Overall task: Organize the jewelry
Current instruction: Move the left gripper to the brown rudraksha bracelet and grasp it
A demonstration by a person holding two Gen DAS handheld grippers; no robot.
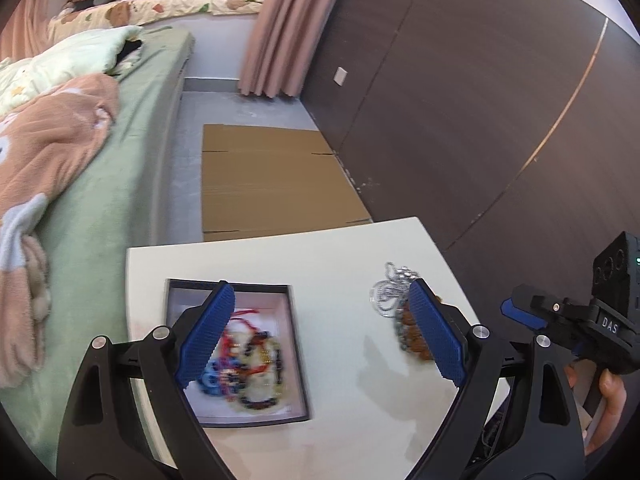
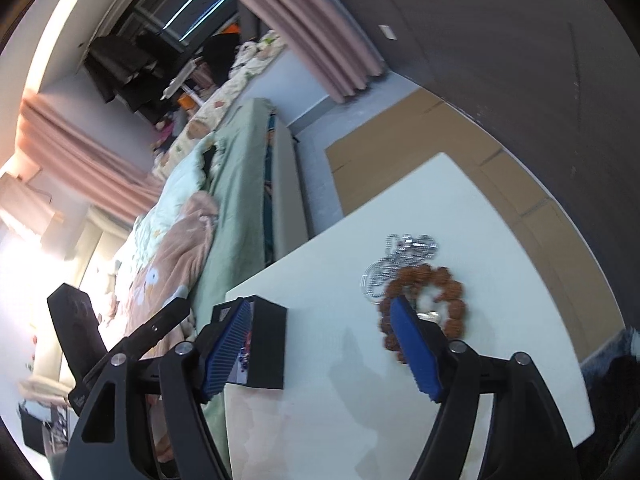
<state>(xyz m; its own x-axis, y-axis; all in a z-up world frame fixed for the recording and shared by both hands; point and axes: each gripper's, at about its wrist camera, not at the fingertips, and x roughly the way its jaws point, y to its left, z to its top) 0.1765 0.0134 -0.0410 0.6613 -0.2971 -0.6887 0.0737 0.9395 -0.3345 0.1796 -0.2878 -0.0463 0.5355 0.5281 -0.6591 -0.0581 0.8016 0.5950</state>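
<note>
On the white table (image 1: pixel 344 432) lies a black-rimmed box (image 1: pixel 297 344) with a tangle of colourful bead jewelry (image 1: pixel 252 364) inside. My left gripper (image 1: pixel 320 292) hangs open over the table, with nothing between its blue pads. To the right lie a silver chain (image 1: pixel 390 292) and a brown bead bracelet (image 1: pixel 406 330), which is partly hidden behind the right pad. In the right wrist view the brown bead bracelet (image 2: pixel 450 280) touches the silver chain (image 2: pixel 404 252). My right gripper (image 2: pixel 320 304) is open and empty above the table (image 2: pixel 344 420), between the box (image 2: pixel 268 344) and the bracelet.
A bed with a green sheet (image 1: pixel 120 184) and a pink blanket (image 1: pixel 52 148) runs along the table's left side. Flat cardboard (image 1: pixel 264 176) lies on the floor beyond the table. Dark wall panels (image 1: pixel 460 100) and a pink curtain (image 1: pixel 292 28) stand behind. A hand (image 1: pixel 608 396) holds the right gripper's handle.
</note>
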